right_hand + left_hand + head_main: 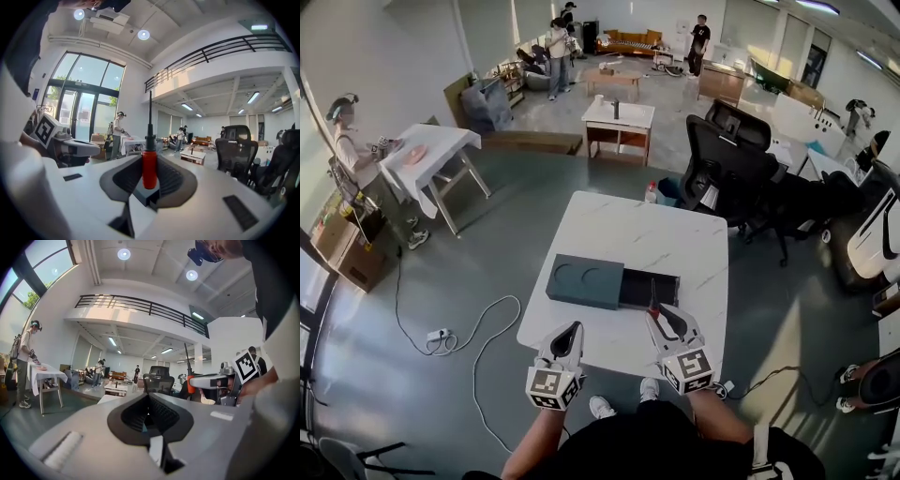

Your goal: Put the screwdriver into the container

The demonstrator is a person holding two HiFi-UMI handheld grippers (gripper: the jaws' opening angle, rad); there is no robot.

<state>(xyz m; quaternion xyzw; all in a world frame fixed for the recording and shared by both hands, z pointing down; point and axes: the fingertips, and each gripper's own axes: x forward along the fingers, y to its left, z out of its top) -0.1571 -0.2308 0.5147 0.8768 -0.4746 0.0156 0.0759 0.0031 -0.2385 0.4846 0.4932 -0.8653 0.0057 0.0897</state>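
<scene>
**Screwdriver clamped in the right jaws, at the near edge of the container**

The right gripper (659, 317) grasps the screwdriver (149, 165) by its red handle. In the right gripper view the jaws are clenched on that handle from both sides, and the dark shaft stands straight up out of them. In the head view the shaft points toward 12 o'clock and shows across the open tray (649, 289) of the container (584, 281). Whether the tip touches the tray cannot be told.

The container is a dark box near the middle of the white worktop (628, 230). Its covered part, with two round recesses on top, lies at the 9 o'clock side, and the open tray reaches out toward 3 o'clock.

The left gripper (572, 333) is at 6 o'clock of the container's covered part, over the worktop's near edge and apart from the box. In its own view its jaws are closed together with nothing between them.

A black office chair (727, 164) stands beyond the worktop at 1 o'clock.
</scene>
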